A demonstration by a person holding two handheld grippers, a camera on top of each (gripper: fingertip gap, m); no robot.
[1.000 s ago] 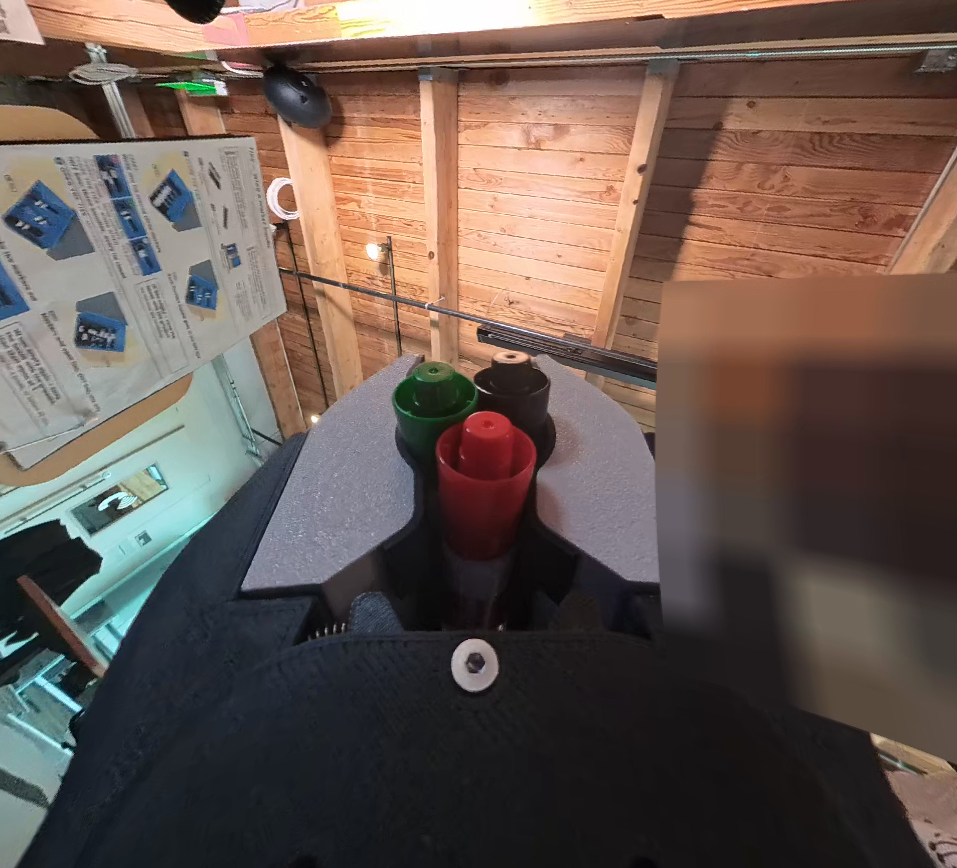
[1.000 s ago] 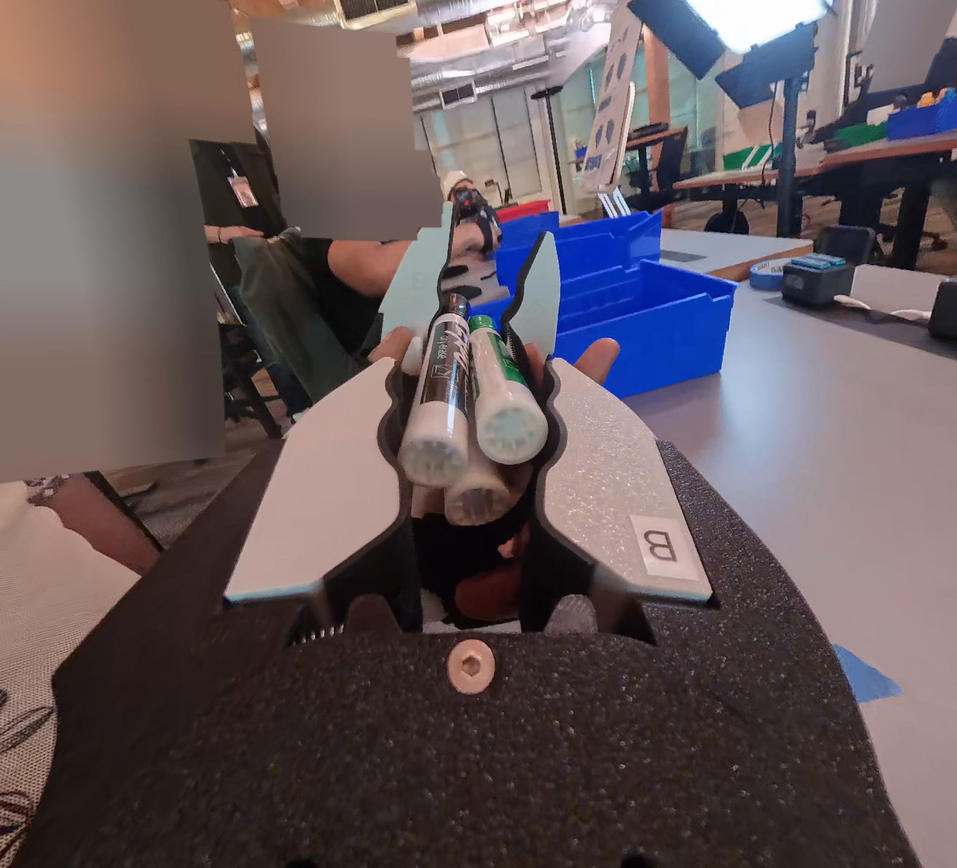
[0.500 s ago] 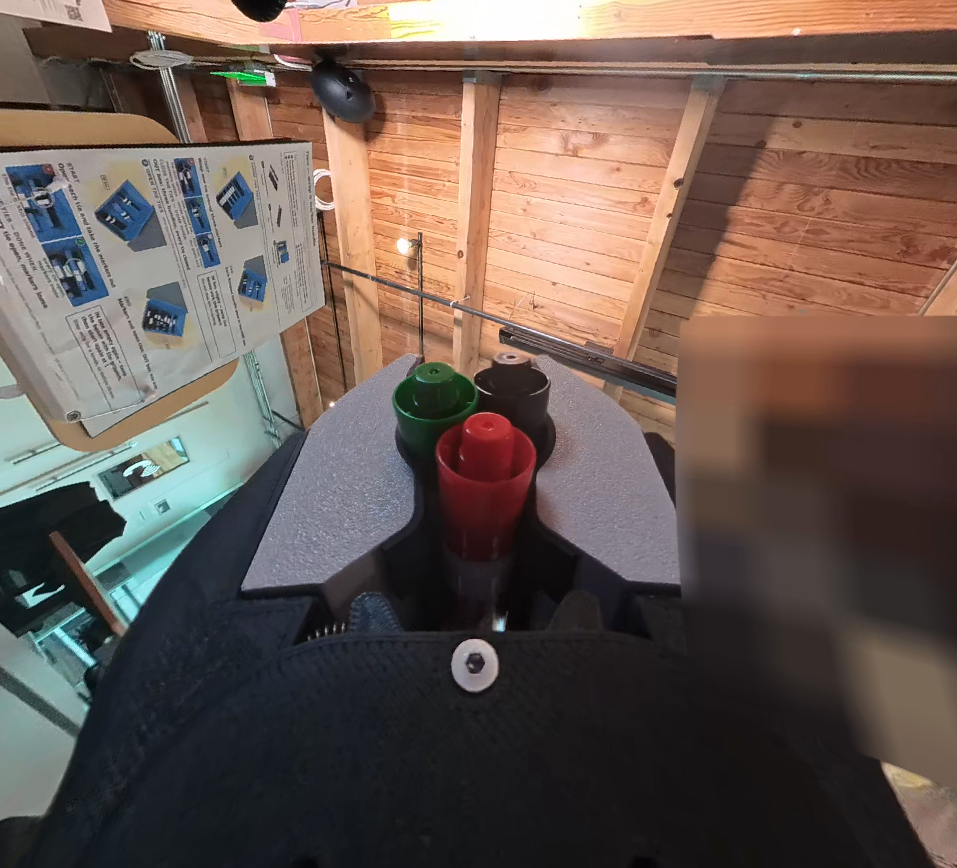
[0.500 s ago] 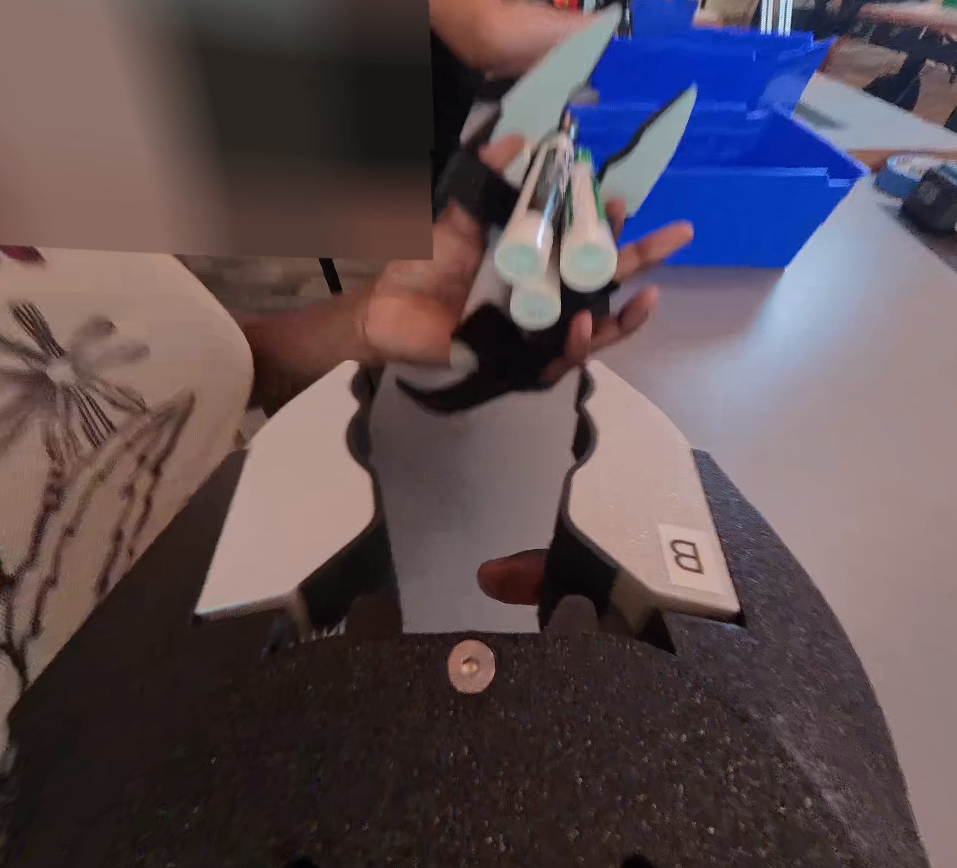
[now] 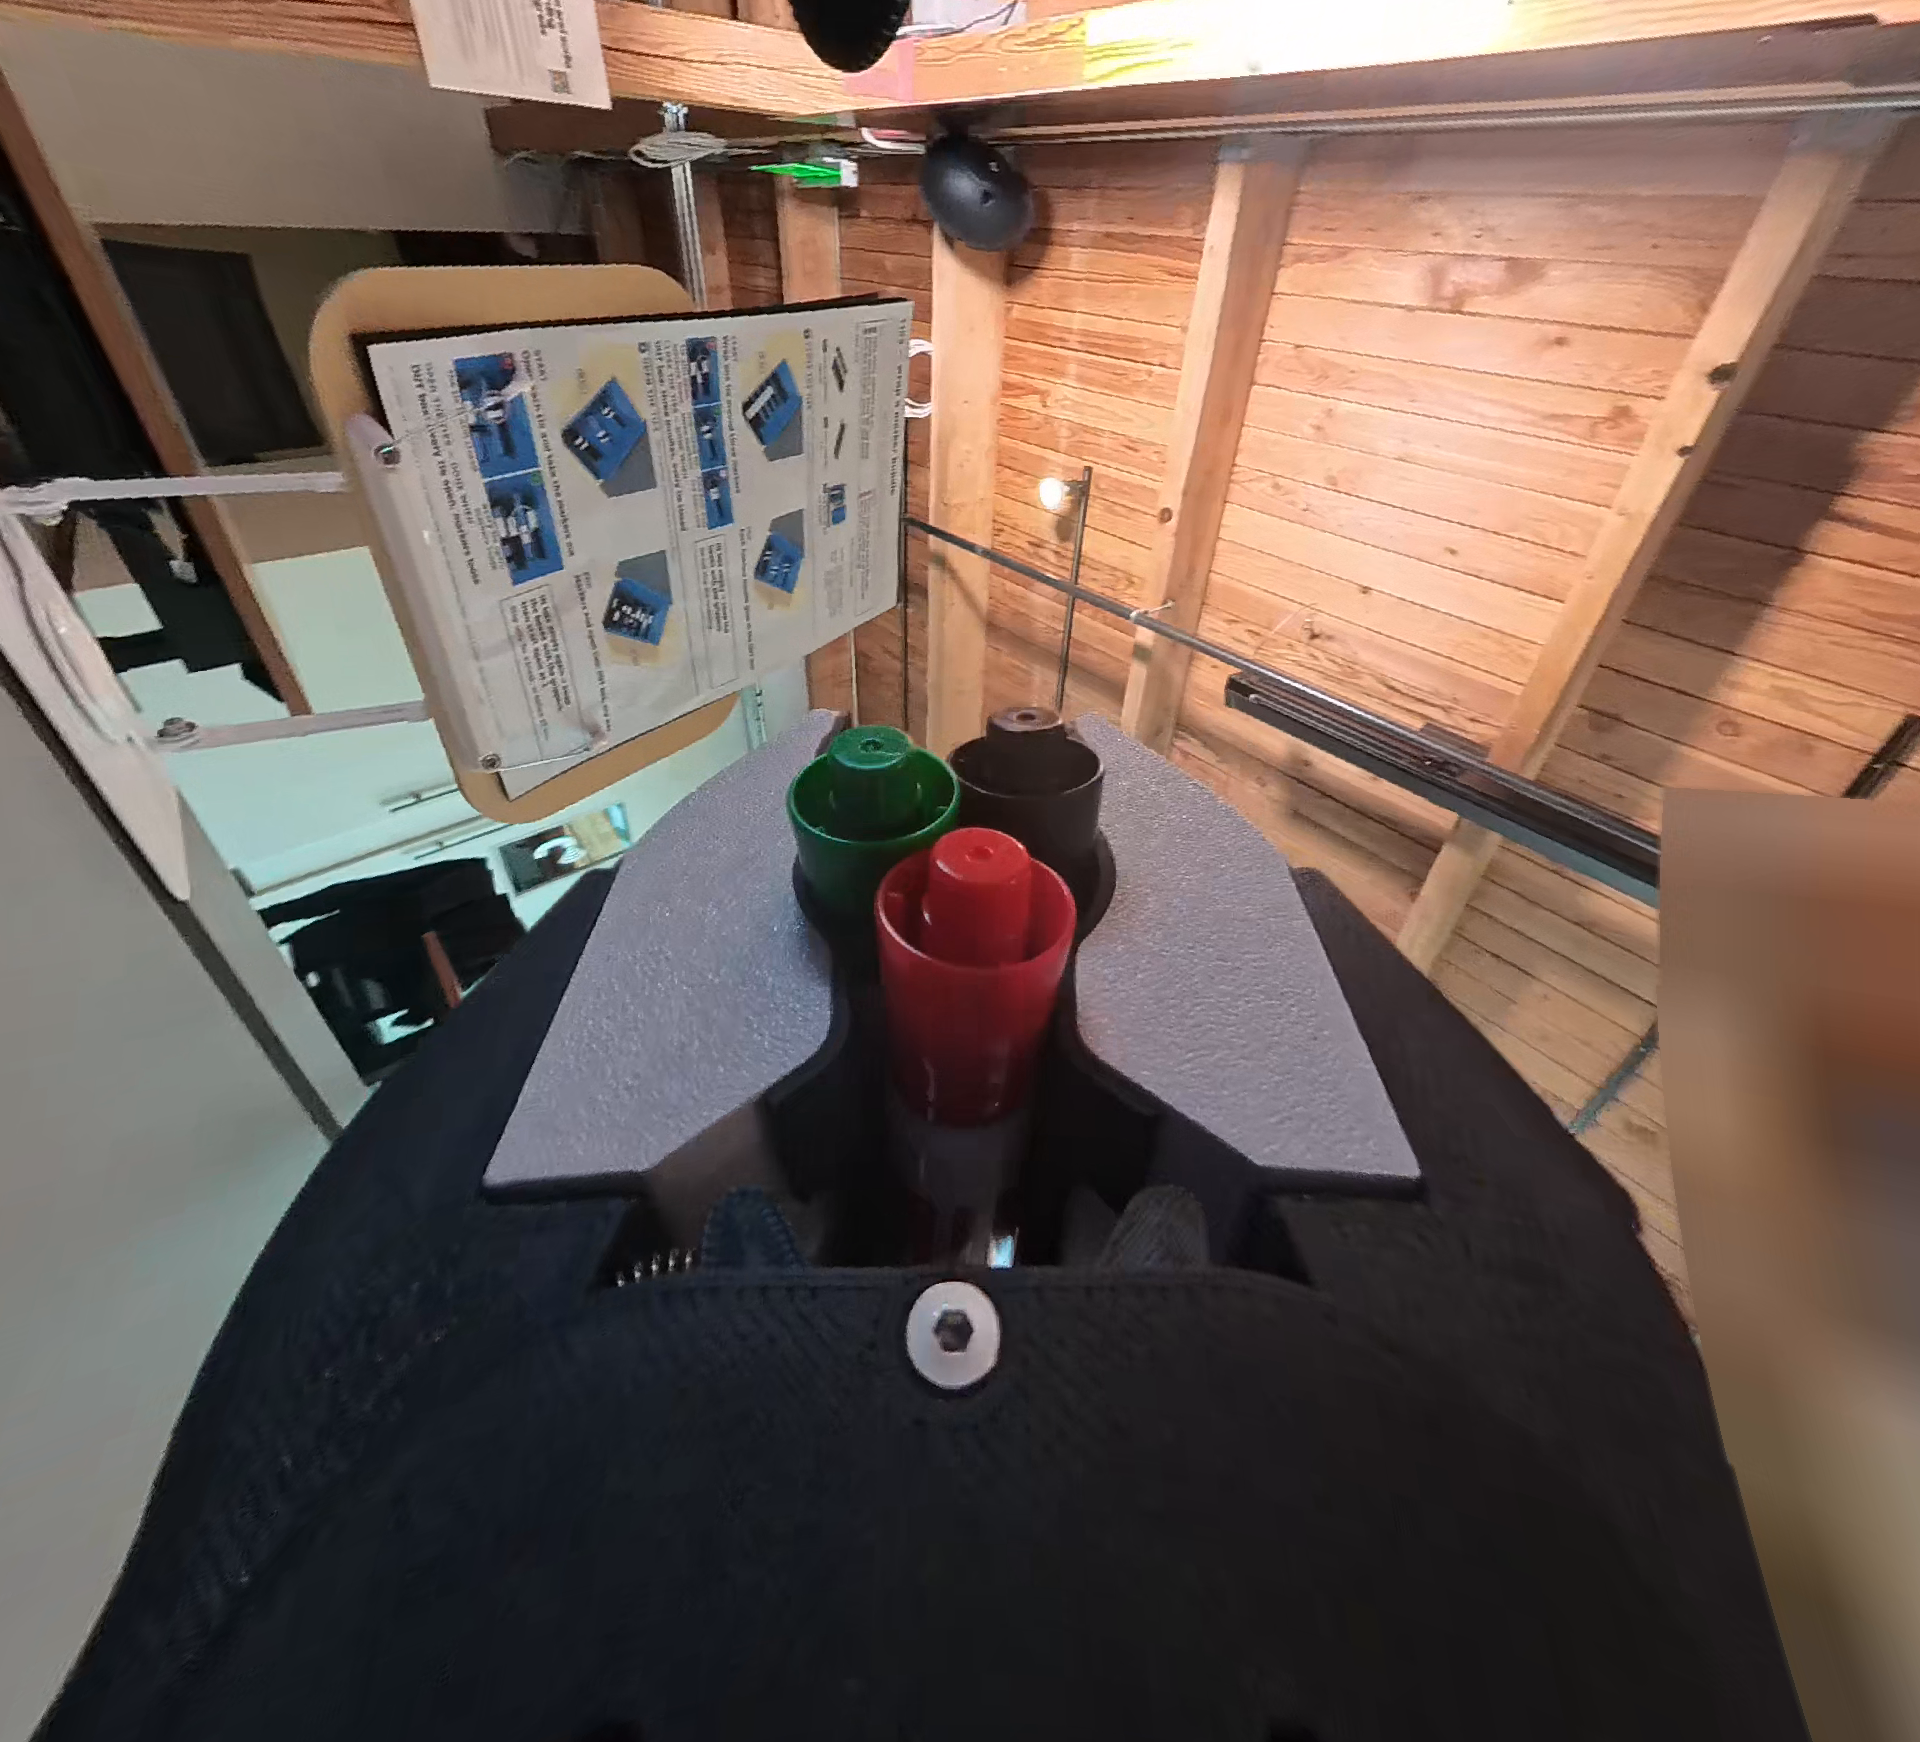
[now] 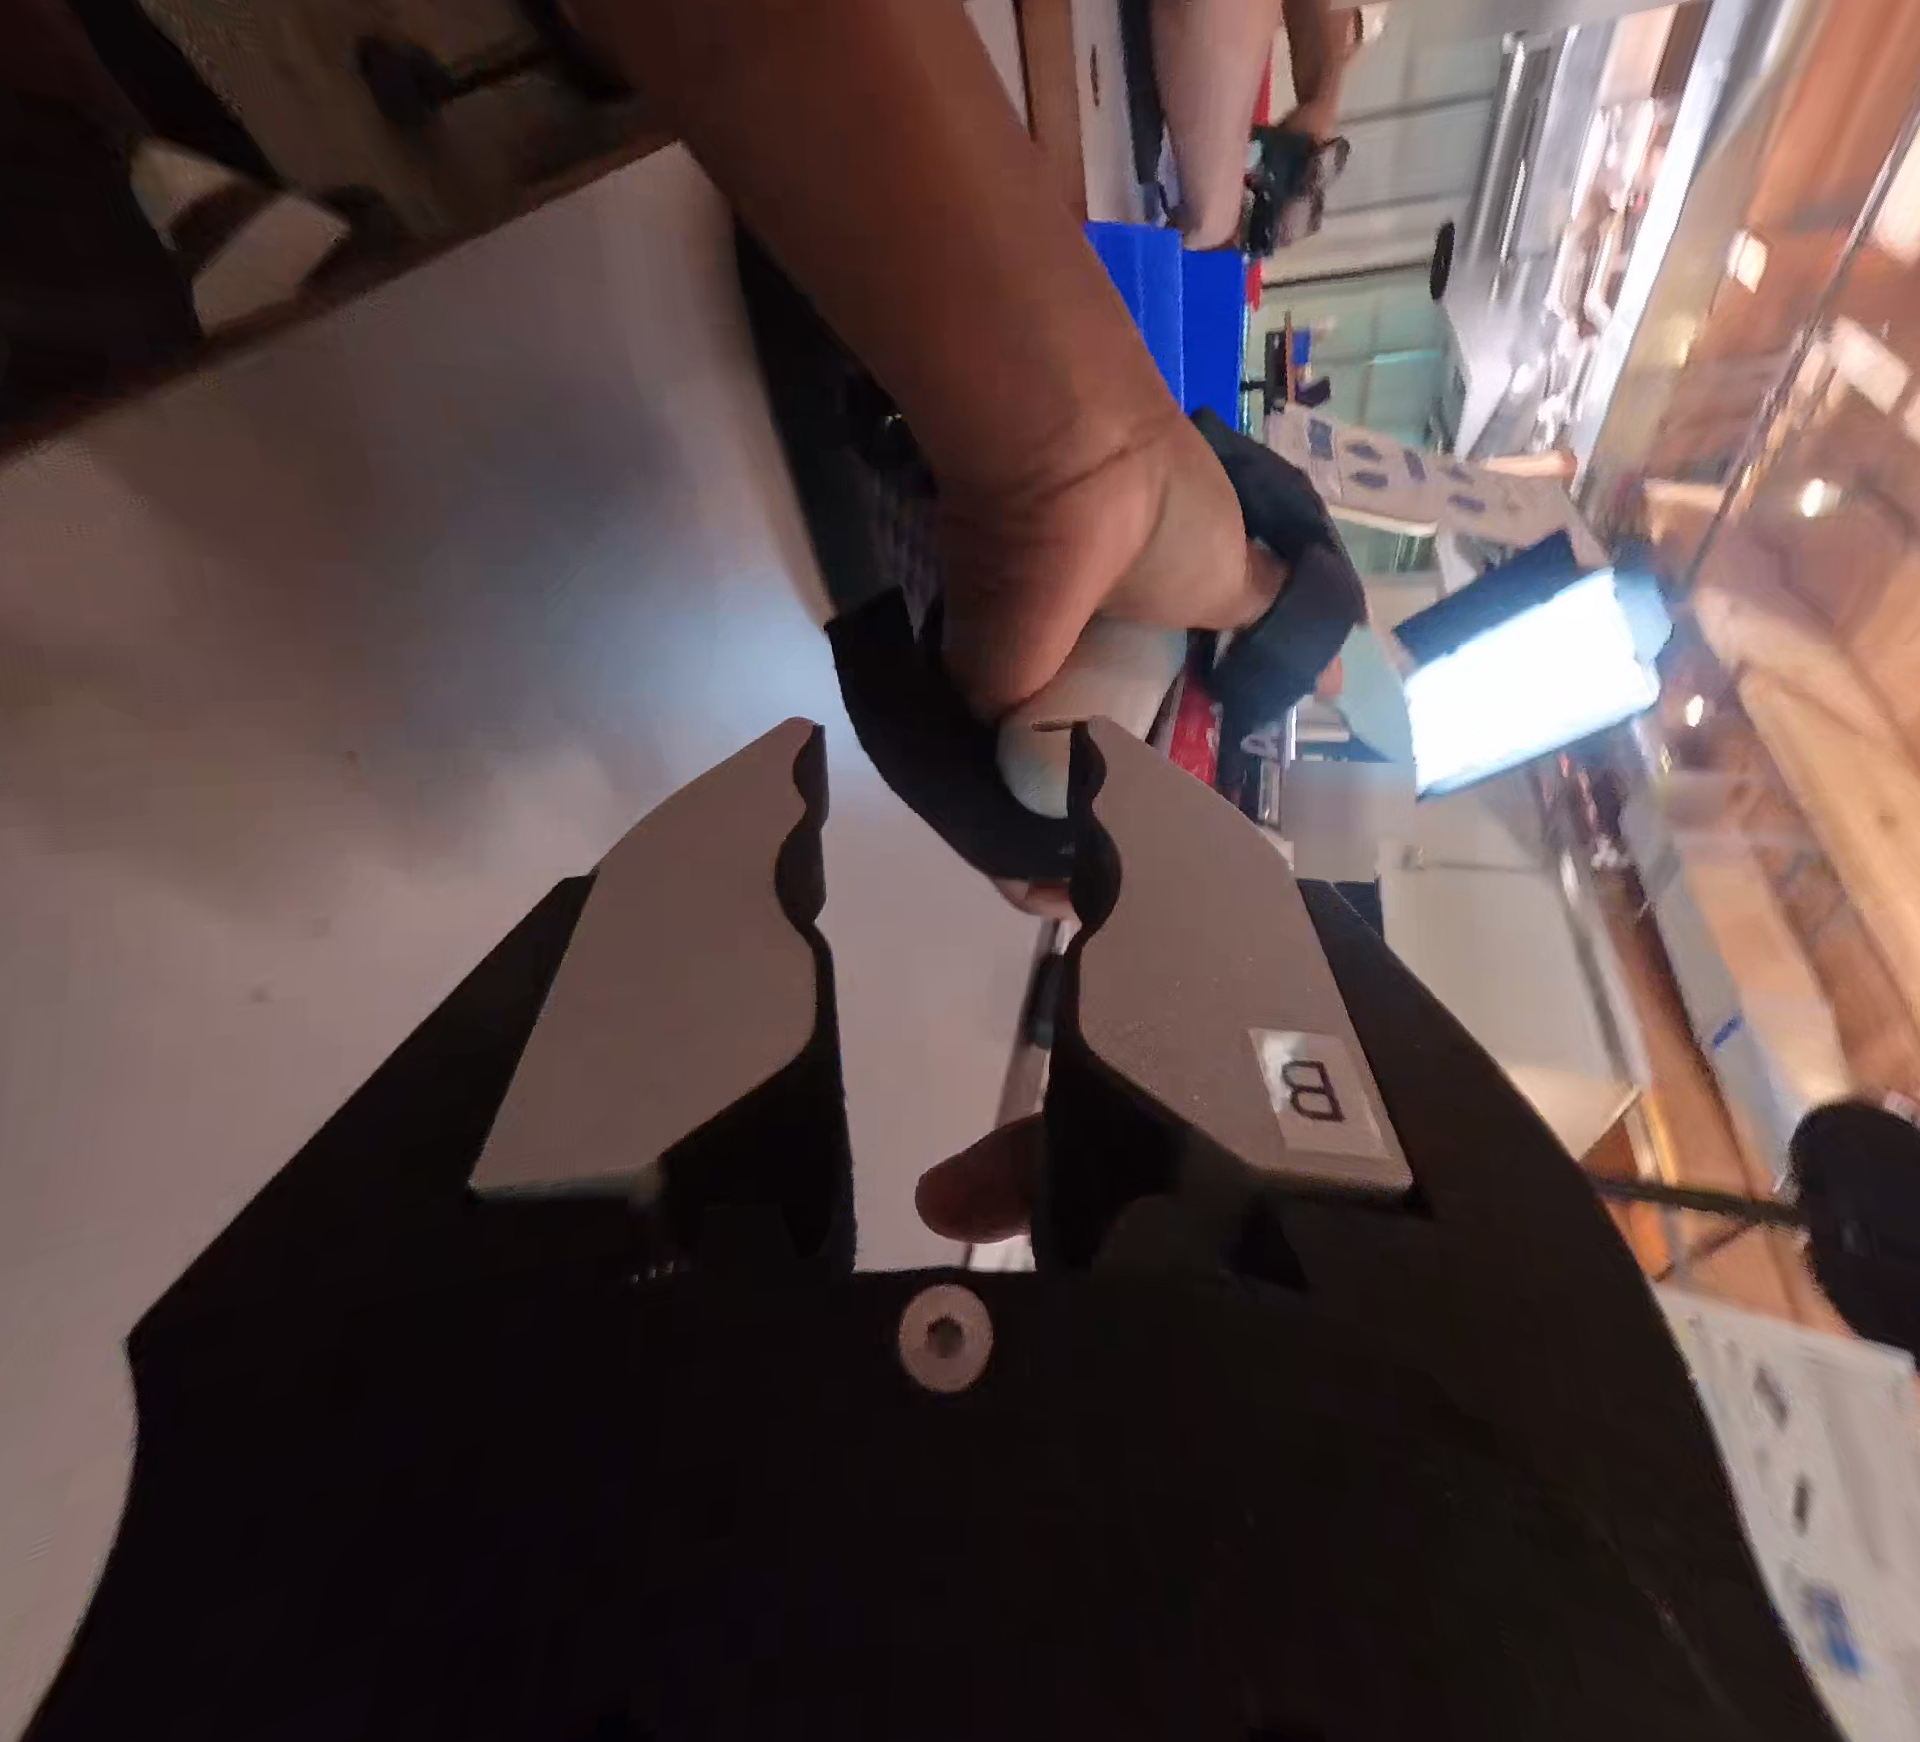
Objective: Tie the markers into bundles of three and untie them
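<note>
From the left wrist view, the left gripper [image 5: 961, 845] points up at the wooden ceiling, clenched on three markers standing cap-first between its grey fingers [image 5: 686, 954]: a green marker [image 5: 871, 804], a black marker [image 5: 1029, 783] and a red marker [image 5: 971, 965] in front. That hold is just as it was a second ago; only the instruction sheet [image 5: 634, 529] on its clipboard has slid further into view, so the gripper has tilted a little.

In the right wrist view everything has changed. A second ago the right gripper [image 6: 951, 845] sat around the blunt ends of the same bundle; it has since backed off and rolled nearly sideways over the grey table [image 6: 364, 653]. Its jaws now stand apart with nothing between them. Beyond them is the person's hand [image 6: 1081, 591] on the left gripper's handle. I'd judge the bundle has been handed wholly to the left gripper, freeing the right to fetch or work the tie, which I can't see.
</note>
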